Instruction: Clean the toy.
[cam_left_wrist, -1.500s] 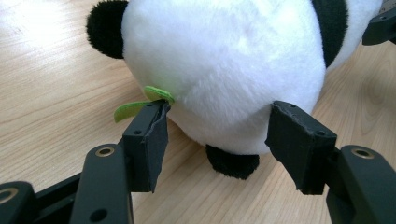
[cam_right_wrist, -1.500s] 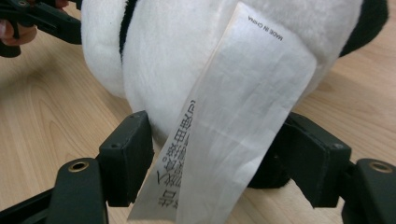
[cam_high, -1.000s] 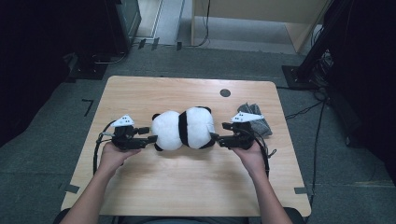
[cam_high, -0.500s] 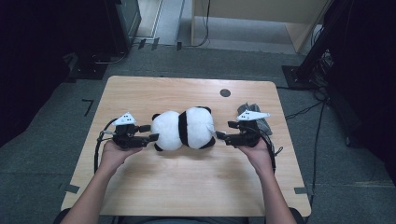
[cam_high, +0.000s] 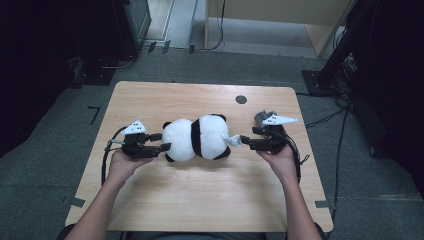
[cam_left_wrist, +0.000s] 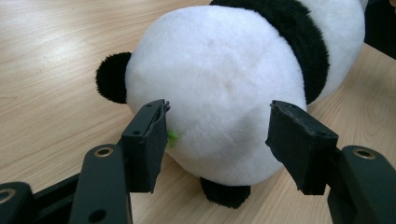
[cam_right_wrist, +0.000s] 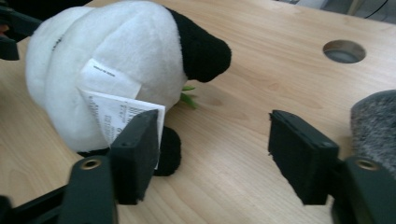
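Item: plush panda (cam_high: 196, 138), frame centre on tabletop (cam_high: 200, 200); soft, light, squashy. Left tongs (cam_left_wrist: 219, 128) half open, straddling its rump. Right tongs (cam_right_wrist: 212, 140), just closing somewhat, hold nothing. Grip rump.

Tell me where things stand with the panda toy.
Done: the panda toy lies on the table between both grippers. In hand: the left gripper brackets its head, open; the right gripper, jaws just closing, stands open beside its tag. Left: gripping it.
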